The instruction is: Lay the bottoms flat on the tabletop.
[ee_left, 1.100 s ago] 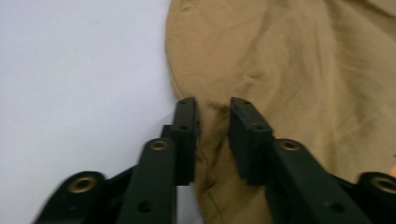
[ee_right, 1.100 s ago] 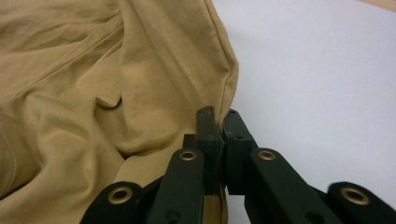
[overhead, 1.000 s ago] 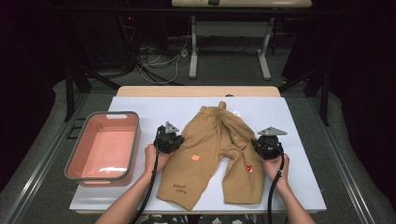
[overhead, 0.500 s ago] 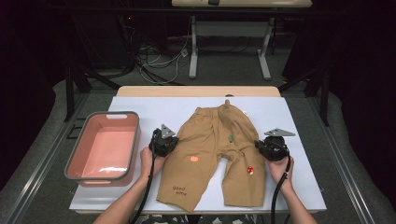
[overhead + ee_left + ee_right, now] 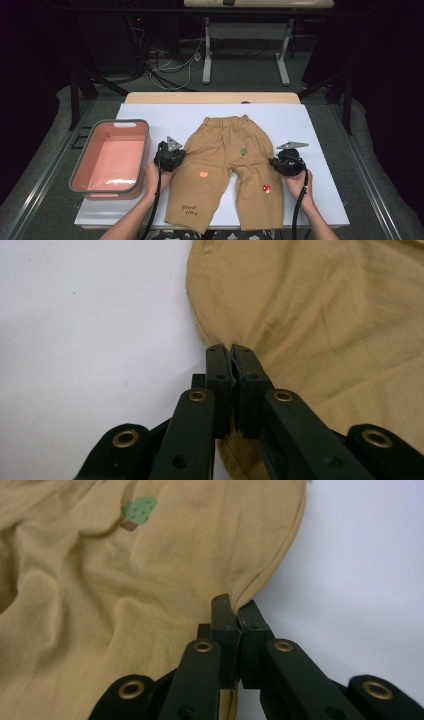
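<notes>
Left claw (image 5: 172,156) and right claw (image 5: 282,162) both clamped on trousers (image 5: 225,170) side seams; since earlier frame trousers pulled flatter, waistband toward counter far edge

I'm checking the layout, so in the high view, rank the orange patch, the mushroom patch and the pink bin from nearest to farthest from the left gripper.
From the left gripper, pinching the trousers' edge:
1. Orange patch, on the trouser leg just right of it.
2. Pink bin, on its other side, at the table's left.
3. Mushroom patch, on the far leg.
</notes>
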The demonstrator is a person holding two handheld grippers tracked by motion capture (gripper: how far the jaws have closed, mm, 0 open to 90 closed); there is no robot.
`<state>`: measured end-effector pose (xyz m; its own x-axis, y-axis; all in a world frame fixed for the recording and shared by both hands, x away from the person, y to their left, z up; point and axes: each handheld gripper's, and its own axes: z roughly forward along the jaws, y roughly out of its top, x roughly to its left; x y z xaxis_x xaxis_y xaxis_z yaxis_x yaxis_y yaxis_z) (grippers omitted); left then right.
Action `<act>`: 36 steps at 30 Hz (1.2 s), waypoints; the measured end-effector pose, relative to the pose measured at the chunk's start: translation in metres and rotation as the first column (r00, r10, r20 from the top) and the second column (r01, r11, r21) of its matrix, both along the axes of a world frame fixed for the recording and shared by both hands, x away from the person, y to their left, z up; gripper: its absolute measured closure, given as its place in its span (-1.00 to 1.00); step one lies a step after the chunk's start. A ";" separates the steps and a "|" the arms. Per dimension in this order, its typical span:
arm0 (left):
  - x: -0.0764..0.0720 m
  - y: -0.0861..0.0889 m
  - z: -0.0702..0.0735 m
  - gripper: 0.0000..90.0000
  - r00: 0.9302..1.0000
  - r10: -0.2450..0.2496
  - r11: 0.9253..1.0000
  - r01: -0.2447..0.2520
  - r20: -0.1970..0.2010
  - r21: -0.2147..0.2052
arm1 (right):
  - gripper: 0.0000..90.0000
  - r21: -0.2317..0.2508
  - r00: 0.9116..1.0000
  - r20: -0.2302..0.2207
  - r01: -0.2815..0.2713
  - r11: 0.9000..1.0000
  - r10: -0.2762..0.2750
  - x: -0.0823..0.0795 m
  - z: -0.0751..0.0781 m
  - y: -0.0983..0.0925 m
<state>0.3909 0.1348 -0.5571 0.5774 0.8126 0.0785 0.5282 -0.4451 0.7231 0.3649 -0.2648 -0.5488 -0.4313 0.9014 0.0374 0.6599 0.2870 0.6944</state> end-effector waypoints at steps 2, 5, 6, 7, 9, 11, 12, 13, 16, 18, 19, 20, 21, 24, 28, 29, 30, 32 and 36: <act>-0.002 0.001 0.000 0.93 1.000 0.012 1.000 -0.012 -0.001 0.007 | 0.97 -0.009 0.999 -0.024 -0.022 1.000 0.022 -0.001 0.000 0.002; -0.007 0.002 0.000 0.92 1.000 0.012 1.000 -0.012 -0.007 0.018 | 0.96 -0.033 0.997 -0.059 -0.059 0.998 0.057 -0.003 0.000 0.005; -0.007 0.002 0.000 0.92 1.000 0.005 1.000 -0.005 -0.011 0.023 | 0.93 -0.041 0.997 -0.055 -0.063 0.997 0.061 -0.004 0.001 0.005; -0.007 0.002 0.001 0.91 1.000 0.007 1.000 -0.007 -0.007 0.023 | 0.88 -0.043 0.997 -0.054 -0.061 0.997 0.059 -0.004 0.002 0.005; -0.006 0.003 0.003 0.85 1.000 0.012 1.000 -0.012 -0.002 0.015 | 0.73 -0.026 0.998 -0.044 -0.049 0.998 0.048 -0.004 0.004 0.004; -0.003 0.003 0.005 0.67 1.000 0.022 1.000 -0.022 0.005 -0.004 | 0.63 -0.017 0.999 -0.024 -0.036 0.999 0.035 -0.001 0.006 0.002; -0.002 0.003 0.006 0.49 1.000 0.029 1.000 -0.029 -0.003 -0.002 | 0.55 -0.015 1.000 -0.017 -0.022 1.000 0.022 0.001 0.007 0.001; 0.001 0.002 0.006 0.39 0.999 0.032 0.999 -0.032 -0.006 -0.015 | 0.53 -0.007 1.000 -0.005 -0.012 1.000 0.012 0.002 0.008 0.000; 0.011 0.000 0.007 0.14 0.999 0.046 0.998 -0.046 -0.004 -0.039 | 0.42 -0.003 0.999 0.034 0.020 1.000 -0.020 0.010 0.012 -0.002; 0.017 -0.001 0.007 0.03 0.999 0.049 0.998 -0.050 -0.016 -0.044 | 0.36 0.020 0.999 0.045 0.022 1.000 -0.023 0.016 0.015 -0.003; 0.020 -0.001 0.006 0.00 0.999 0.047 0.998 -0.048 -0.024 -0.049 | 0.31 0.025 0.998 0.055 0.022 0.999 -0.023 0.018 0.016 -0.002; 0.023 -0.001 0.006 -0.02 0.999 0.047 0.997 -0.049 -0.027 -0.054 | 0.25 0.024 0.998 0.054 0.017 1.000 -0.019 0.020 0.016 -0.001; 0.026 -0.001 0.005 -0.05 0.998 0.051 0.997 -0.052 -0.027 -0.059 | 0.19 0.022 0.998 0.056 0.016 1.000 -0.017 0.022 0.016 0.001; 0.034 -0.003 0.005 -0.15 0.997 0.054 0.995 -0.058 -0.049 -0.078 | 0.08 -0.002 0.998 0.069 0.011 1.000 -0.011 0.031 0.015 0.006; 0.047 -0.007 0.008 -0.25 0.996 0.055 0.994 -0.061 -0.066 -0.091 | 0.09 -0.005 0.996 0.084 0.020 1.000 -0.019 0.047 0.017 0.015; 0.050 -0.009 0.009 -0.27 0.996 0.061 0.994 -0.066 -0.061 -0.089 | 0.12 -0.008 0.996 0.086 0.016 1.000 -0.015 0.052 0.017 0.016; 0.054 -0.011 0.011 -0.29 0.996 0.058 0.994 -0.064 -0.066 -0.087 | 0.13 -0.011 0.996 0.088 0.017 1.000 -0.016 0.056 0.017 0.018; 0.060 -0.015 0.014 -0.32 0.996 0.063 0.994 -0.068 -0.062 -0.081 | 0.24 -0.022 0.995 0.101 0.023 1.000 -0.020 0.064 0.018 0.022; 0.072 -0.023 0.017 -0.45 0.994 0.087 0.994 -0.091 -0.059 -0.061 | 0.48 -0.045 0.995 0.097 0.042 0.998 -0.038 0.081 0.017 0.028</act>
<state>0.4633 0.1113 -0.5401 0.5044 0.8634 -0.0054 0.6040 -0.3484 0.7167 0.4460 -0.2368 -0.5320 -0.3945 0.9178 -0.0454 0.6025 0.2956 0.7414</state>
